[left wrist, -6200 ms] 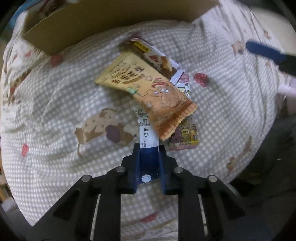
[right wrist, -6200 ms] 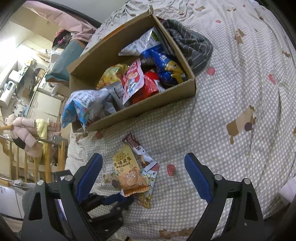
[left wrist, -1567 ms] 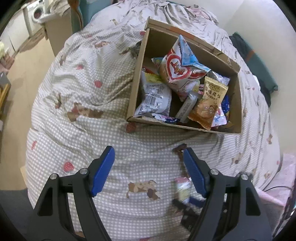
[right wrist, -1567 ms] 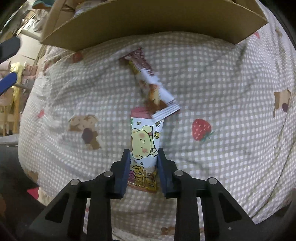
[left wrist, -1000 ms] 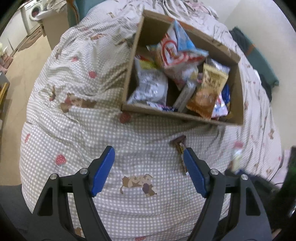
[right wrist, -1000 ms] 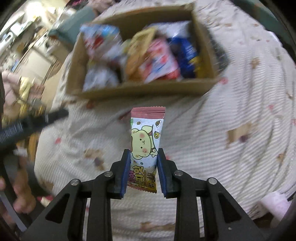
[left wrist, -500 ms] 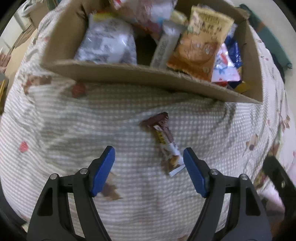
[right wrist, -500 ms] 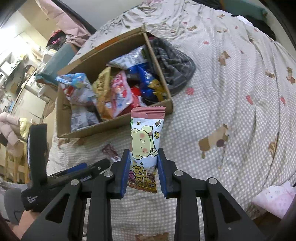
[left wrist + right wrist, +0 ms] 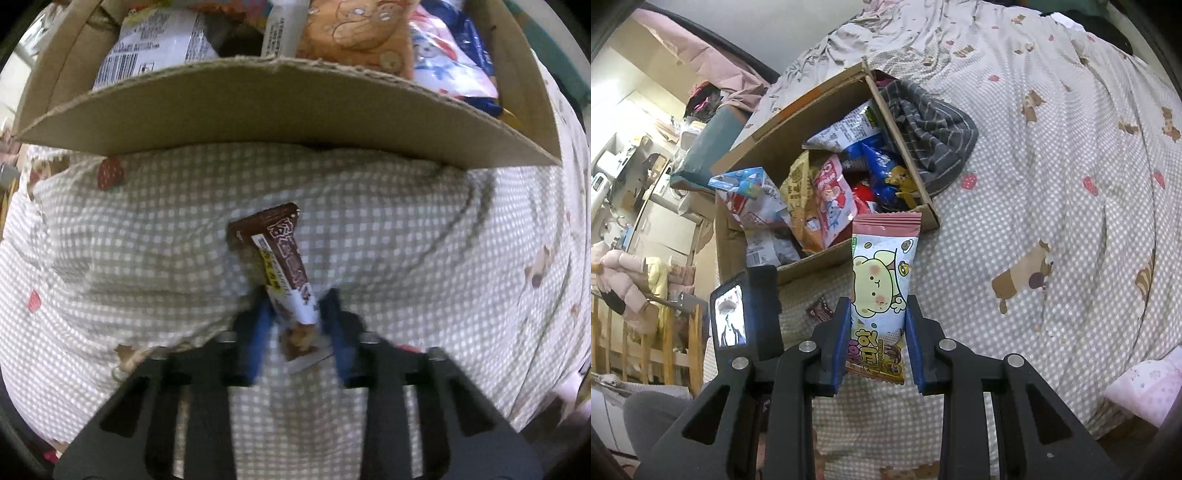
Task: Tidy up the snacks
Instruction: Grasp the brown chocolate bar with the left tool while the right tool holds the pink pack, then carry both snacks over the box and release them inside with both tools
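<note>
In the left wrist view my left gripper [image 9: 295,317] is down on the bed, its blurred blue fingers [image 9: 260,325] on either side of the near end of a brown chocolate bar wrapper [image 9: 284,266]; whether they grip it is unclear. The cardboard box [image 9: 280,110] full of snack bags stands just beyond it. In the right wrist view my right gripper [image 9: 875,332] is shut on a pink bear-print snack packet [image 9: 882,288], held upright in the air above the bed. The box [image 9: 812,266] lies below and ahead, and the chocolate bar [image 9: 820,310] peeks out by it.
The checked bedspread [image 9: 1052,221] has animal and strawberry prints. A grey striped cloth [image 9: 934,129] lies against the box's far right side. The back of the left gripper [image 9: 746,314] shows at lower left. A wooden rail [image 9: 665,332] and room clutter sit at left.
My left gripper has dropped to the bed and its fingers have narrowed around the chocolate bar. My right gripper holds the bear packet raised and has barely moved.
</note>
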